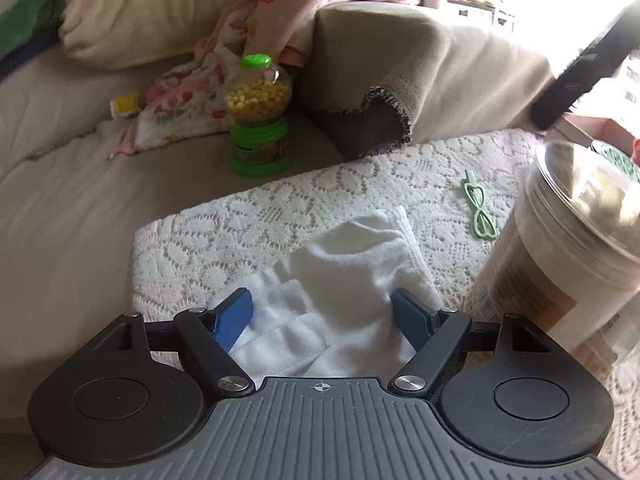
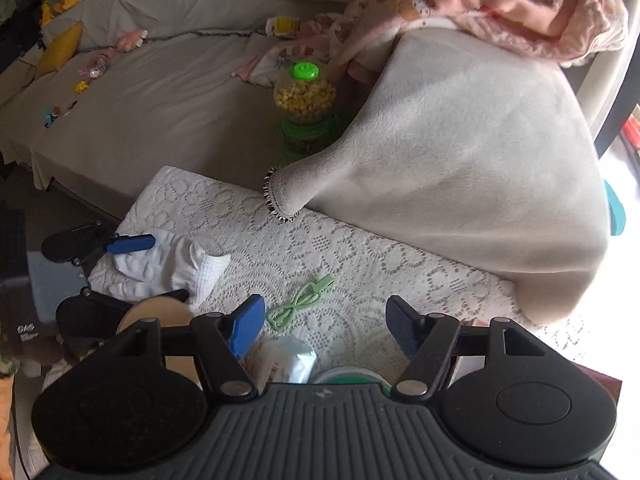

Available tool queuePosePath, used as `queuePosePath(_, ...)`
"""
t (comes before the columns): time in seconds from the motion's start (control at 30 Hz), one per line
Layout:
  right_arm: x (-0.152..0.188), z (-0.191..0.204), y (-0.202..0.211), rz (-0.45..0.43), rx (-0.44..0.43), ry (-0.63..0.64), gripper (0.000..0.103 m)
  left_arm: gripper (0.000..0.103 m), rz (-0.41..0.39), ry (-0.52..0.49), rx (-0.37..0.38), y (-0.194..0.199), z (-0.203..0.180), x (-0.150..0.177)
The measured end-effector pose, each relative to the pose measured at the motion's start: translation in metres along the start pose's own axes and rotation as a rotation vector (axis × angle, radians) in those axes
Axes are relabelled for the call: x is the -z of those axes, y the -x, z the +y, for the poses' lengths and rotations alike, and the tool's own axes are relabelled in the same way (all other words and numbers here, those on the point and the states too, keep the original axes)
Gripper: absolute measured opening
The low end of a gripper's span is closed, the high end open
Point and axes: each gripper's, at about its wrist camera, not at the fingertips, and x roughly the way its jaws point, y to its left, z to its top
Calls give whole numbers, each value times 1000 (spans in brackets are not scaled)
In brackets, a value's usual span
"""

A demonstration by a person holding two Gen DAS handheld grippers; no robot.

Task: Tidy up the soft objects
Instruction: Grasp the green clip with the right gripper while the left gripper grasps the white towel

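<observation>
A crumpled white cloth (image 1: 344, 276) lies on the lace-covered table (image 1: 280, 216). My left gripper (image 1: 322, 312) is open, its blue fingers on either side of the cloth's near end. The right wrist view shows the same cloth (image 2: 160, 268) at the left between the left gripper's fingers (image 2: 132, 244). My right gripper (image 2: 324, 320) is open and empty above the lace table (image 2: 360, 256), near a green hair clip (image 2: 298, 300). A pink patterned blanket (image 2: 500, 0) lies over the sofa arm.
A tall clear jar (image 1: 560, 248) stands close on the right of the left gripper. A green-capped dispenser of yellow balls (image 1: 259, 112) stands on the sofa seat. A grey blanket (image 2: 480, 168) drapes over the sofa arm. A cream pillow (image 1: 140, 8) and small toys (image 2: 64, 44) lie on the sofa.
</observation>
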Motion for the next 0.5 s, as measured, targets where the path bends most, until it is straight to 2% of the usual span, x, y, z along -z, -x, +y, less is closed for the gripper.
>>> queuePosePath(0.17,-22,10,-66,158,55,-42,68,83,-30,46,-17,2,-3,8)
queuePosePath(0.27,-23,9,-86,183,45,-92,68,82,-51,47,-19,4,-4,11)
queuePosePath(0.3,-23,10,-91,185,37,-97,66,79,-58,47,-19,5,-5,12)
queuePosePath(0.33,-22,11,-95,186,32,-99,56,74,-65,43,-15,6,-6,14)
queuePosePath(0.37,-20,12,-97,190,21,-100,45,60,-77,30,-4,9,-9,14)
queuePosePath(0.4,-19,15,-97,184,32,-86,32,37,-85,8,11,11,-13,16)
queuePosePath(0.43,-17,17,-95,175,33,-63,22,27,-90,-8,24,13,-18,16)
queuePosePath(0.47,-16,18,-92,169,23,-50,23,20,-91,-28,19,15,-23,16)
queuePosePath(0.5,-14,18,-88,158,19,-49,23,18,-90,-49,2,16,-28,16)
